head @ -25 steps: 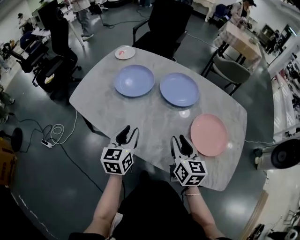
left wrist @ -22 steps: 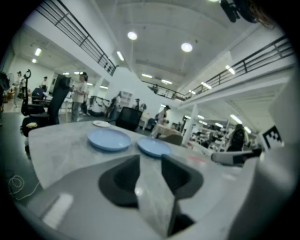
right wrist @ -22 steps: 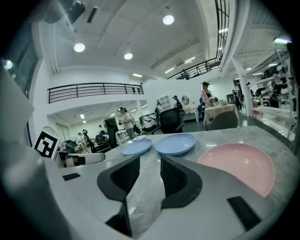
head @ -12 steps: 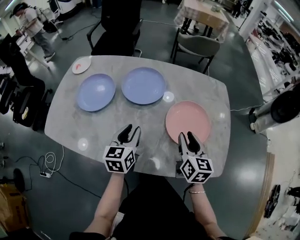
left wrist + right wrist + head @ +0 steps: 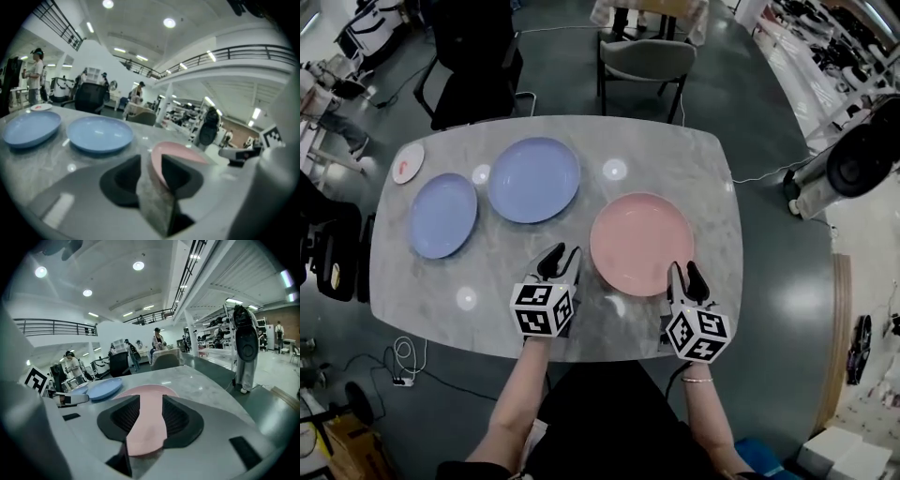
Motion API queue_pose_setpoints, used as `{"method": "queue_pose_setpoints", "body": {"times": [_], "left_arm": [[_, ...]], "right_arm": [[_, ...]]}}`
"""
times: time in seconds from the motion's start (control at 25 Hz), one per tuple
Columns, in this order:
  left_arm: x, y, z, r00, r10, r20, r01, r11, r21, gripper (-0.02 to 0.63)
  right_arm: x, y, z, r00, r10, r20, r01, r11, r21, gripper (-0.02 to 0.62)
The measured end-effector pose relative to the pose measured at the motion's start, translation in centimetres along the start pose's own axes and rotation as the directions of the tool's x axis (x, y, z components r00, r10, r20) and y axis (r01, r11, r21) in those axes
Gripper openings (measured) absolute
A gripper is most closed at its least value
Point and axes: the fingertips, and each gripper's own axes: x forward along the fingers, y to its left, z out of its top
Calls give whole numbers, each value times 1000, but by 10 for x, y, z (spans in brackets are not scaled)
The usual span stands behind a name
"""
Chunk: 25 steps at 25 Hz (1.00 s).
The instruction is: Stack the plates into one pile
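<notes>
A pink plate (image 5: 640, 244) lies on the grey marble table (image 5: 712, 187), nearest me. Two blue plates (image 5: 534, 179) (image 5: 442, 214) lie side by side to its left. My left gripper (image 5: 560, 255) is open just left of the pink plate's near rim. In the left gripper view that gripper (image 5: 151, 164) shows bare table in its gap, with the pink plate (image 5: 187, 152) by its right jaw. My right gripper (image 5: 685, 274) is at the plate's near right rim. It (image 5: 146, 413) stands open, with the pink rim (image 5: 145, 432) in the gap and no pad pressing.
A small white saucer (image 5: 407, 162) sits at the table's far left corner. A grey chair (image 5: 647, 58) and a black chair (image 5: 473, 56) stand behind the table. A black fan (image 5: 853, 159) stands on the floor to the right. The table's near edge runs just under both grippers.
Both grippers have swung rightward along the table's near side. The pink plate, earlier off to the right of the right gripper, now lies between the two grippers. Jaws unchanged.
</notes>
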Motion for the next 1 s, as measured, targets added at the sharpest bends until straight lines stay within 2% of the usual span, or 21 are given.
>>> {"method": "queue_pose_setpoints", "body": {"times": [0.12, 0.36, 0.72, 1.0], "left_arm": [[22, -5, -10, 999, -4, -47, 3, 1000, -7, 140], [56, -6, -23, 994, -5, -112, -1, 998, -56, 141], [82, -17, -34, 983, -8, -184, -5, 998, -69, 141], [91, -25, -35, 977, -22, -211, 14, 999, -41, 113]], "right_arm": [[4, -27, -11, 998, -57, -40, 58, 998, 16, 132], [19, -58, -26, 987, -107, -117, 111, 993, 31, 132], [41, -76, -49, 959, -131, -250, 136, 991, -1, 132], [50, -75, -54, 953, -109, -283, 116, 993, 5, 105]]}}
